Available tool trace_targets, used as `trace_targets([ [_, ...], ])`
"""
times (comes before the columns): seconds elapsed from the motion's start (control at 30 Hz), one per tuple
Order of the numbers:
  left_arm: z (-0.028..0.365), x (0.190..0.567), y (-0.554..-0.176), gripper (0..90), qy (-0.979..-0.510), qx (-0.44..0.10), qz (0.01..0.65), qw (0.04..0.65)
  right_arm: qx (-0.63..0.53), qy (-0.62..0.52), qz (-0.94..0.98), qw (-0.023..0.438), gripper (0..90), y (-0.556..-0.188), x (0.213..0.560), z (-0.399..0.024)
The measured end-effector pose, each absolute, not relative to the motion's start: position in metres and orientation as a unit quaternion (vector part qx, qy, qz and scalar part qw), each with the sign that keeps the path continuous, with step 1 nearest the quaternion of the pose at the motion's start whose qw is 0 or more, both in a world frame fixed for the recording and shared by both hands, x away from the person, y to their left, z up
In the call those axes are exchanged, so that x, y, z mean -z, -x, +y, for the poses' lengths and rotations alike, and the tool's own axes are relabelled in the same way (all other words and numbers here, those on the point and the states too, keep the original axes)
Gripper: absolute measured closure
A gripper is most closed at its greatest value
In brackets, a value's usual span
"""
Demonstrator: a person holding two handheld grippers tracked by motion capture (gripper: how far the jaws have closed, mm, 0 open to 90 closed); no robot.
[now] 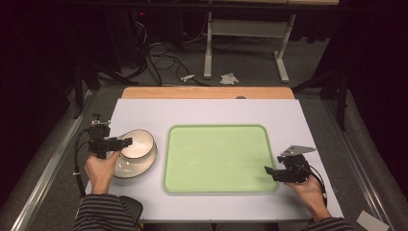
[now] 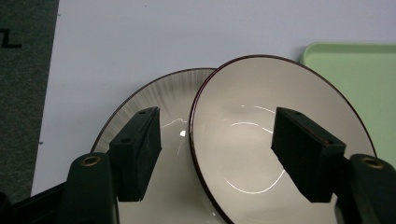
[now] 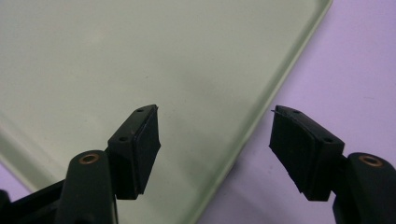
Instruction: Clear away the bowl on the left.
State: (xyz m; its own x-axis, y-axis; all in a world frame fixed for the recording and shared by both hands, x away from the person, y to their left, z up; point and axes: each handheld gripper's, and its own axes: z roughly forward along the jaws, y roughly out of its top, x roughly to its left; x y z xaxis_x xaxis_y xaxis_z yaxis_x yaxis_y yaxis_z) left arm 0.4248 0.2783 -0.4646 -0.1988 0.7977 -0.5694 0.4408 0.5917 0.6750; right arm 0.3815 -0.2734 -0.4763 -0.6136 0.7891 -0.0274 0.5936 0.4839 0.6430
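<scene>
A cream bowl (image 1: 140, 143) with a dark rim leans tilted on a ribbed cream plate (image 1: 126, 169) at the table's left. My left gripper (image 1: 126, 141) is open and straddles the bowl's near rim. In the left gripper view, one pad hangs over the plate (image 2: 140, 100) outside the bowl (image 2: 243, 154) and the other inside it, neither pressing on the rim. My right gripper (image 1: 269, 172) is open at the near right corner of the pale green tray (image 1: 216, 159). The tray's rim (image 3: 261, 93) runs between its jaws, with nothing held.
A white mat (image 1: 202, 110) covers the table, with a wooden strip (image 1: 207, 92) along the far edge. Beyond it lie floor cables (image 1: 163, 60), white frame legs (image 1: 281, 62) and crumpled paper (image 1: 229, 78). The tray holds nothing.
</scene>
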Motion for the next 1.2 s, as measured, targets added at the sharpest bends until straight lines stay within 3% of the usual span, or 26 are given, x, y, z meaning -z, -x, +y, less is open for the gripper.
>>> trace_targets([
  [0.4, 0.278, 0.478, -0.43, 35.8, -0.432, -0.183, 0.767, 0.439, -0.3, -0.407, 0.847, 0.162, 34.5, -0.381, 0.476, -0.273],
  [0.63, 0.276, 0.48, -0.431, 42.2, -0.434, -0.199, 0.767, 0.429, -0.299, -0.407, 0.848, 0.162, 34.5, -0.381, 0.477, -0.273],
  [1.2, 0.272, 0.488, -0.434, 52.4, -0.446, -0.18, 0.779, 0.401, -0.299, -0.406, 0.848, 0.163, 34.8, -0.38, 0.475, -0.273],
])
